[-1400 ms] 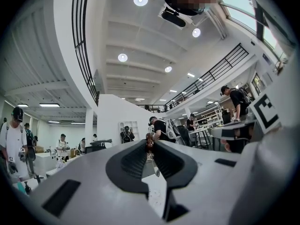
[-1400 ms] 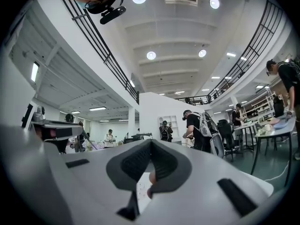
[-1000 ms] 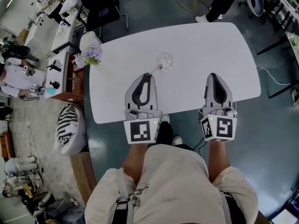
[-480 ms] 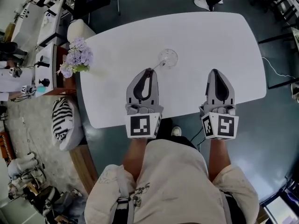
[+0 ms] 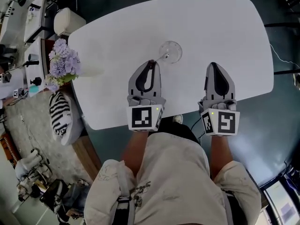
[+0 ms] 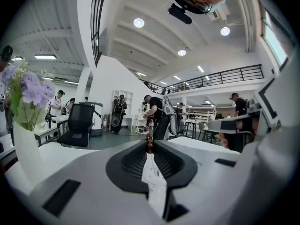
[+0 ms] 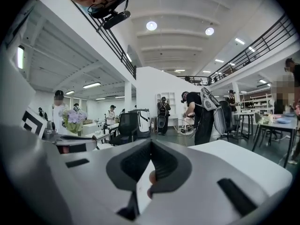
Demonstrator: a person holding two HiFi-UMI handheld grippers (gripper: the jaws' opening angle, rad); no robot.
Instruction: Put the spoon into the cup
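Toward the near edge of the white desk point(image 5: 225, 27), the thin silvery spoon point(image 5: 161, 58) is seen tipped into the clear glass cup point(image 5: 169, 51), its handle pinched by the closed fingers of the left gripper point(image 5: 151, 63). Release is judged due next. The right gripper point(image 5: 213, 65) is held closed and empty.

Table point(image 5: 211, 27): white, smooth, matt with a faint sheen. Cup point(image 5: 170, 51): clear glass, glossy. Spoon point(image 5: 161, 58): thin pale handle, looks metal. Left gripper point(image 5: 150, 63), right gripper point(image 5: 213, 65): grey matt plastic shells with black ribbed pads point(image 6: 132, 161). Floor point(image 5: 276, 121): dark, slightly glossy. Shorts point(image 5: 173, 172): pale cloth.
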